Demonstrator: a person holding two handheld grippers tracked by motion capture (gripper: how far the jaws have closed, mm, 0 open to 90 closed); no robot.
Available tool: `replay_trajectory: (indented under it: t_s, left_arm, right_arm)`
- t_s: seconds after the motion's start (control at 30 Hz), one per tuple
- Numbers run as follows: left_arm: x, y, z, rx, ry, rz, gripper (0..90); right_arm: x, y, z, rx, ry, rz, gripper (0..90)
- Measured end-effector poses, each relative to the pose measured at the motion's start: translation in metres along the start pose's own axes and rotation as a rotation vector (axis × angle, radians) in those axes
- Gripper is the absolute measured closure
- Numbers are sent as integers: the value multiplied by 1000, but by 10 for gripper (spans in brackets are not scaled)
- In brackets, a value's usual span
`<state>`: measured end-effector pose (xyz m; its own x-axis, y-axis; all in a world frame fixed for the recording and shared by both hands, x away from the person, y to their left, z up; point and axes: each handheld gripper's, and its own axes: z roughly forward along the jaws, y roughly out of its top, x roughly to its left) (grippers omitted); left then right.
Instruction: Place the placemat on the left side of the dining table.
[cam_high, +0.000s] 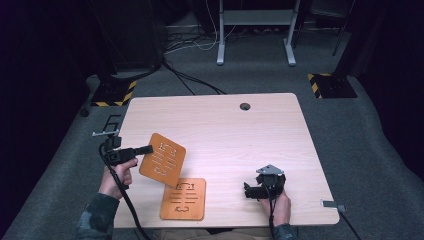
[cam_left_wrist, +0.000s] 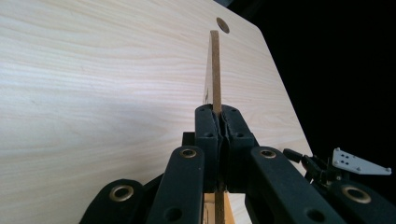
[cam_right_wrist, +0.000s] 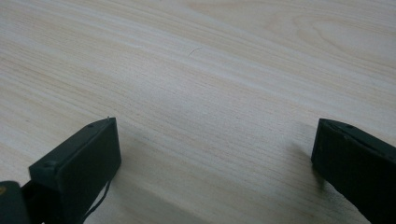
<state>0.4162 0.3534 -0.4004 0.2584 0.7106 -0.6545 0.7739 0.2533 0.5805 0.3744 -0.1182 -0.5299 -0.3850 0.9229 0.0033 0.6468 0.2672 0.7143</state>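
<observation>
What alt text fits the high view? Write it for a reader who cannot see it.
The left gripper holds an orange cut-out board tilted above a wooden table. A second orange board lies flat near the front edge, and the right gripper rests on the table, fingers open.

A light wooden rectangular table (cam_high: 240, 130) with rounded corners and a round cable hole (cam_high: 245, 106) at 12 o'clock stands on grey carpet floor (cam_high: 350, 135). Yellow-black striped base plates (cam_high: 114, 93) lie at 10 and 2 o'clock; a white metal desk frame (cam_high: 255, 30) stands beyond, in dimness.
</observation>
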Motion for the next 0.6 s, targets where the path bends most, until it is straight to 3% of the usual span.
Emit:
replay_trajectory:
  t_s: [0.6]
  left_arm:
    - [13, 26, -8, -56, 64, -30, 869]
  right_arm:
    - [0, 0, 0, -2, 0, -5, 4]
